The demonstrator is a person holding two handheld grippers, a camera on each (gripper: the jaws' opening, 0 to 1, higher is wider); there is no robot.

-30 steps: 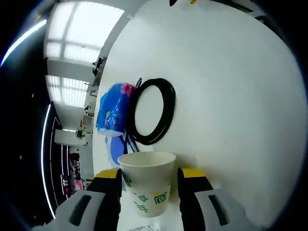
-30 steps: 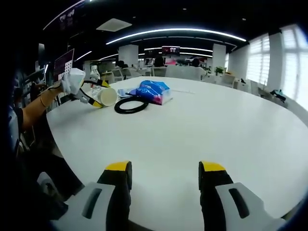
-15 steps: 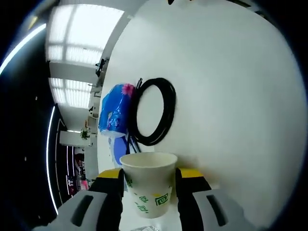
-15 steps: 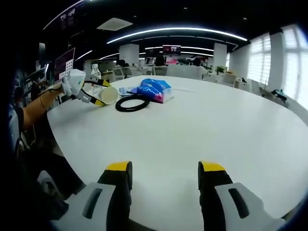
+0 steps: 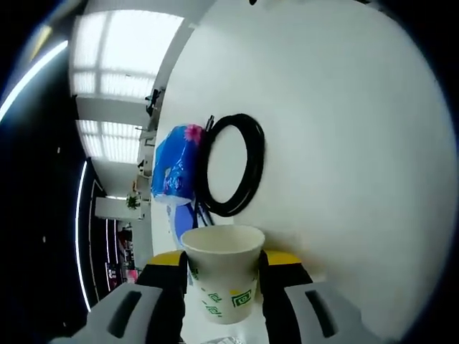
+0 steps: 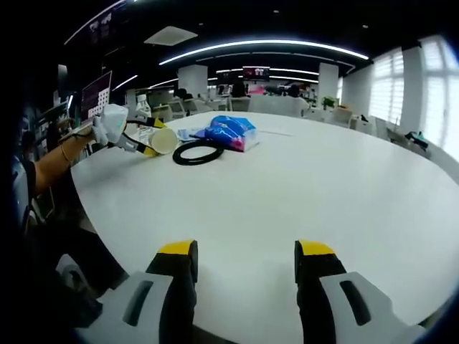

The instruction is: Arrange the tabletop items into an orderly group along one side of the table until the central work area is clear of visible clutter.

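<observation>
Left gripper: fingers closed against the two sides of a white paper cup with green print, held tilted, mouth pointing toward the other items. In the right gripper view the same cup sits in the left gripper at the desk's far-left edge; whether it touches the surface cannot be told.

Right gripper: fingers spread wide, nothing between them, poised above the near edge of the white round desk.

Black cable coil: flat on the desk just beside the cup, on the same far-left side. In the left gripper view the coil lies directly ahead of the cup's mouth.

Blue plastic pack: touching or just behind the coil, close to the far edge. In the left gripper view the pack shows a pink mark at one end.

Blue pens or similar thin items: beside the pack, too small to identify surely.

Progress, judged: centre and right side of the desk lie bare; items are clustered along one side. Remaining: set the cup down upright next to the coil and release it.
</observation>
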